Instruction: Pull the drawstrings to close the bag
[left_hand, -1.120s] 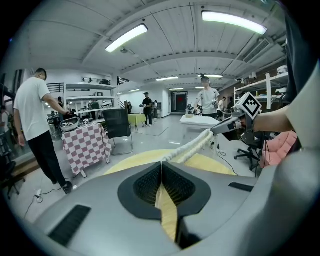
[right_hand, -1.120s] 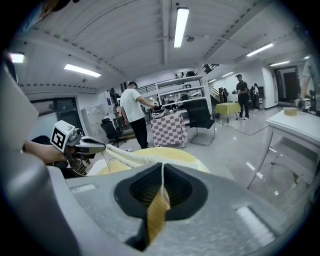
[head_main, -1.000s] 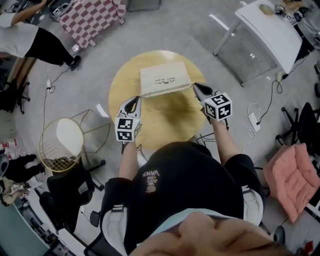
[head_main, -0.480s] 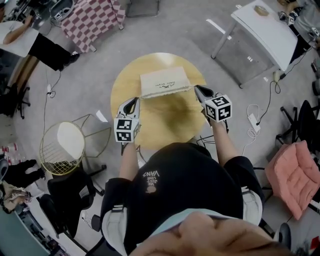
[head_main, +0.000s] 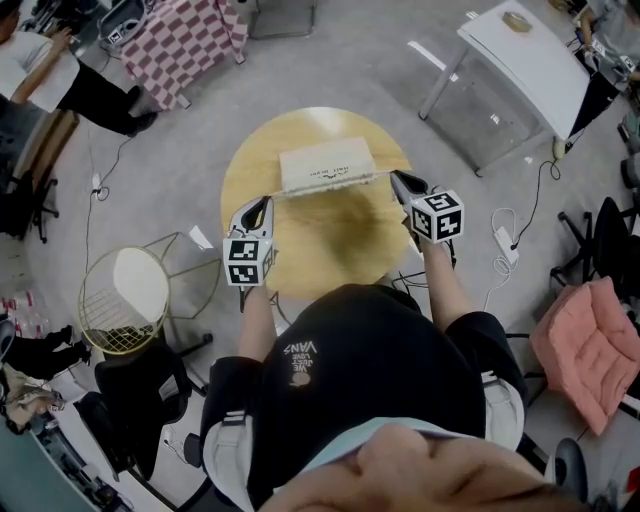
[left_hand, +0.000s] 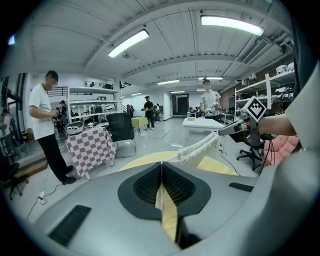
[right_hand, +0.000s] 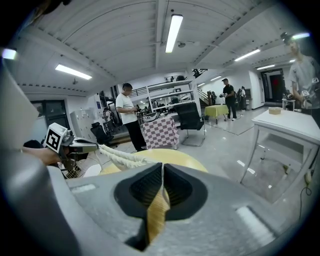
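Jaws of left gripper (head_main: 262, 203) and right gripper (head_main: 398, 180) clamp the drawstrings (left_hand: 200, 146). We could drag the bag (head_main: 325, 165) across the table (head_main: 330, 245) if one side pulls harder.

The bag (head_main: 327, 165) is cream with a line of small dark print, and its drawstrings (left_hand: 202, 146) are off-white twisted cord. The round table (head_main: 245, 165) is pale yellow wood. The left gripper (head_main: 262, 201) and right gripper (head_main: 396, 177) are grey, each carrying a black-and-white square-marker cube. A cloth (head_main: 185, 40) is checked maroon and white, and the floor (head_main: 350, 60) is grey.
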